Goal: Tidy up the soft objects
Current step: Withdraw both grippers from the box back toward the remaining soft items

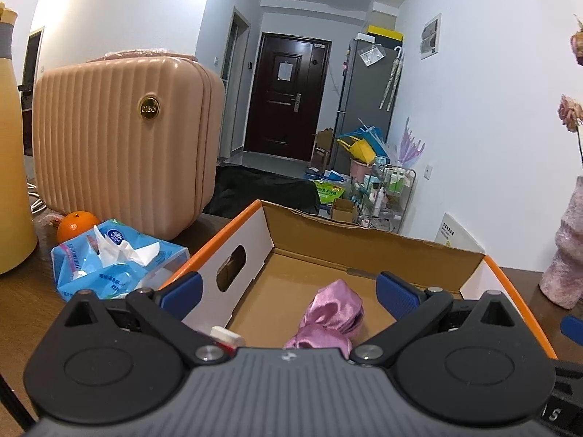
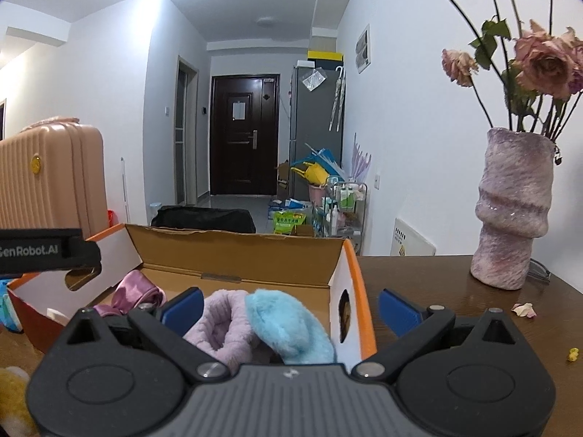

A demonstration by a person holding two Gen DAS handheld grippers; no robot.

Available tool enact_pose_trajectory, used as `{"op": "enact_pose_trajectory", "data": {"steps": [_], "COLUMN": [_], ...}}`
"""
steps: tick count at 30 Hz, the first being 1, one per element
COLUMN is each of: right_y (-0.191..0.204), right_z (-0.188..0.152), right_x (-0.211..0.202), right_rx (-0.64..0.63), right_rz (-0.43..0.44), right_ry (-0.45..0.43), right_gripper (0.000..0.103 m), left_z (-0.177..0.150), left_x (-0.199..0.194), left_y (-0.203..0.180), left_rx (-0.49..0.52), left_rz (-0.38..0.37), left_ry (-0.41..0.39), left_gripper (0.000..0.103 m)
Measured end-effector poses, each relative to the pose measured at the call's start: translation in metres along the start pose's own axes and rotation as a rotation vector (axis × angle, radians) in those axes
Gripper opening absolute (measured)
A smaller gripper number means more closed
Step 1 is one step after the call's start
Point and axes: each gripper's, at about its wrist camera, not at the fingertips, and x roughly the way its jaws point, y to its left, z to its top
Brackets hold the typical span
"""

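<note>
Satin, pink and glossy, was what the scrunchie [image 1: 329, 313] in the cardboard box [image 1: 364, 251] appeared to be made of; it lay on the box floor, just ahead of the left gripper [image 1: 288, 293], whose jaws were spread wide with nothing between them. It was judged light, limp and somewhat slippery, so a pinch across its bunched middle would likely be surer than one at a loose fold. Nearer the right gripper [image 2: 289, 307], also wide open and empty, a lilac knitted piece [image 2: 222, 324] and a fluffy blue piece [image 2: 288, 327] were seen against the box's right end. Both were judged soft, weightless and easily squashed, best taken deep in the pile, not by the fuzz alone. A yellow plush thing [image 2: 12, 389] was glimpsed at the lower left, outside the box, too blurred to identify. The box was set on a dark wooden table [image 2: 437, 291], polished and probably slick, shared with a tissue pack [image 1: 116, 266], an orange [image 1: 76, 224], a ribbed pink case [image 1: 124, 138] and a vase [image 2: 510, 215] of dried roses. Behind, a hallway ran to a dark door [image 1: 288, 98].
</note>
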Motion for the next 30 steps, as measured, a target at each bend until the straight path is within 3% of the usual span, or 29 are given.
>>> {"op": "enact_pose_trajectory", "data": {"steps": [12,30], "right_y": [-0.009,-0.013], "right_z": [-0.01,-0.033], "right_x": [-0.039,-0.098], "right_rx": [-0.017,-0.031], "right_rz": [0.0,0.037], "right_ry": [-0.042,-0.06], "right_gripper": [0.102,0.103], "left_z": [-0.014,-0.038], "left_x": [-0.043,-0.097], "left_y": [0.008,0.036], "left_rx": [0.069,0.087], "left_rz": [-0.018,-0.019], "left_ry": [-0.043,-0.043], "left_gripper": [0.103,0.103]}}
